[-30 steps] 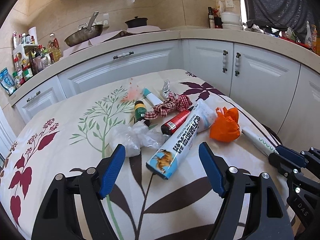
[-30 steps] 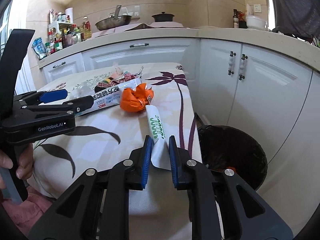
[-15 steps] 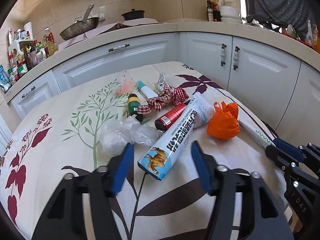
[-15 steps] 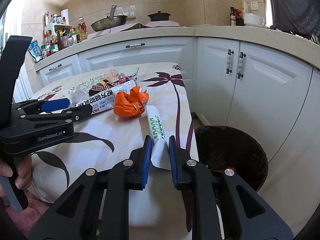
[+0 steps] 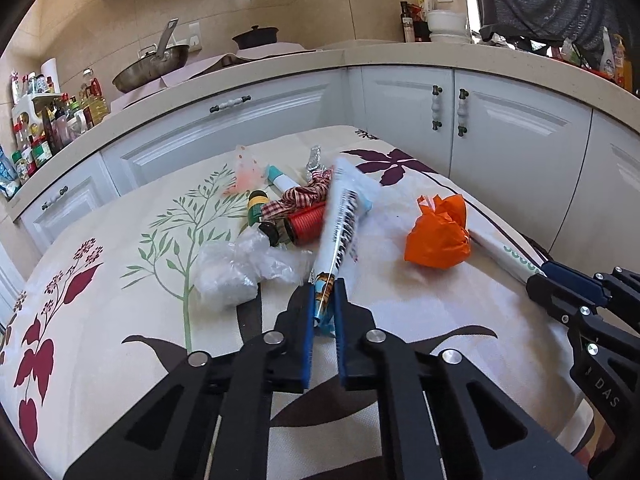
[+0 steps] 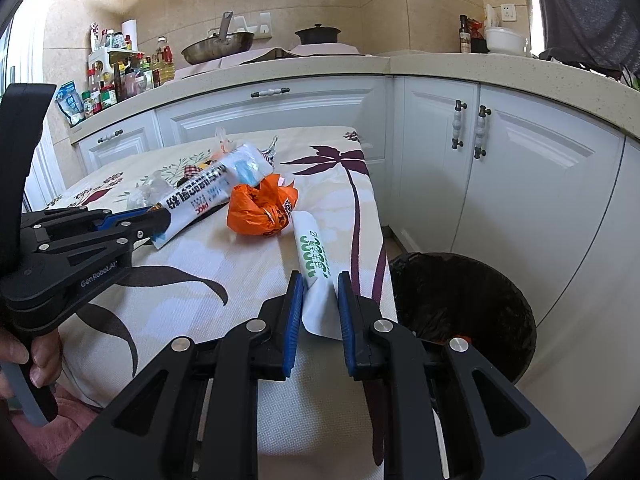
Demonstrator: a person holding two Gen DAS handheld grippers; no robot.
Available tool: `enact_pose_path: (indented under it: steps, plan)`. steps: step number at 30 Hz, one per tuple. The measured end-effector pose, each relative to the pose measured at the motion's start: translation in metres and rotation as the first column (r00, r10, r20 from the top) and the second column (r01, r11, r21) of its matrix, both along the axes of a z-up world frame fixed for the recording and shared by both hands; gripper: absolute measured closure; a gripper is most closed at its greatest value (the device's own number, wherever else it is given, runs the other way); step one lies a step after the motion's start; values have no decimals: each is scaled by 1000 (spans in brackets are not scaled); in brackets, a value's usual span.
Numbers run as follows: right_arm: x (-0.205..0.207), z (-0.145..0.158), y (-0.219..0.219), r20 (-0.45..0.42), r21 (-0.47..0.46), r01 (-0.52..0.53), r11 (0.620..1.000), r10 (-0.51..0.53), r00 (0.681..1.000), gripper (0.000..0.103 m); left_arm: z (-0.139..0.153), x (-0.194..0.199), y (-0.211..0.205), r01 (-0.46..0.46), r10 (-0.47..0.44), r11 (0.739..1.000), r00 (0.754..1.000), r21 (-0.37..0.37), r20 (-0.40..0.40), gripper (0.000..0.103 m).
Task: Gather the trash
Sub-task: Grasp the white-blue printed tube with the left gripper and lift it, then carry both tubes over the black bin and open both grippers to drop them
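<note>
Woven, matt cloth covers the table [image 5: 120,320] under both grippers. Between the left gripper's [image 5: 324,300] blue pads sits a glossy printed foil wrapper [image 5: 340,220]; beside it lie crinkled clear plastic film [image 5: 236,268] and a shiny orange plastic bag [image 5: 436,236].

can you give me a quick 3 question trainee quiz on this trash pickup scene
1. True or false: the left hand-held gripper is shut on the long blue-and-white wrapper.
2. What does the right hand-held gripper hold? A. orange bag B. white tube with green print C. red can
3. Where is the black bin relative to the table?

Key: 1 true; 2 B, the white tube with green print; 3 on the floor beside the table's corner, by the cabinets.
</note>
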State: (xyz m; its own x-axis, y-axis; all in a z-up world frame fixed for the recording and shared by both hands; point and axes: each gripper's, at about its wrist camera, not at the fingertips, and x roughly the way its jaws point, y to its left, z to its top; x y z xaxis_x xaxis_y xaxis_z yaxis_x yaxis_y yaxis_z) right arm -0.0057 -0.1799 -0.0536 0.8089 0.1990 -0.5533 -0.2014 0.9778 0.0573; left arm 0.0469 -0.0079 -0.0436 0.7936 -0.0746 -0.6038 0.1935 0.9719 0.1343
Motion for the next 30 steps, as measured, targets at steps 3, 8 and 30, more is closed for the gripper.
enact_pose_path:
  steps: [3,8,30]
  plan:
    - [0,1,0,2,-1,4,1000,-4,1000,85,1,-3,1,2,-2,1000,1000,-5,6,96]
    - [-1,2,-2,11,-2,14,1000,-14,1000,85,5,-8,3,-2,2,1000,1000,-12,19,97]
    - [2,24,-43,88,-8,133,991,-132,987,86,26,-27,-11,41,-38,998,997,-48,65,98]
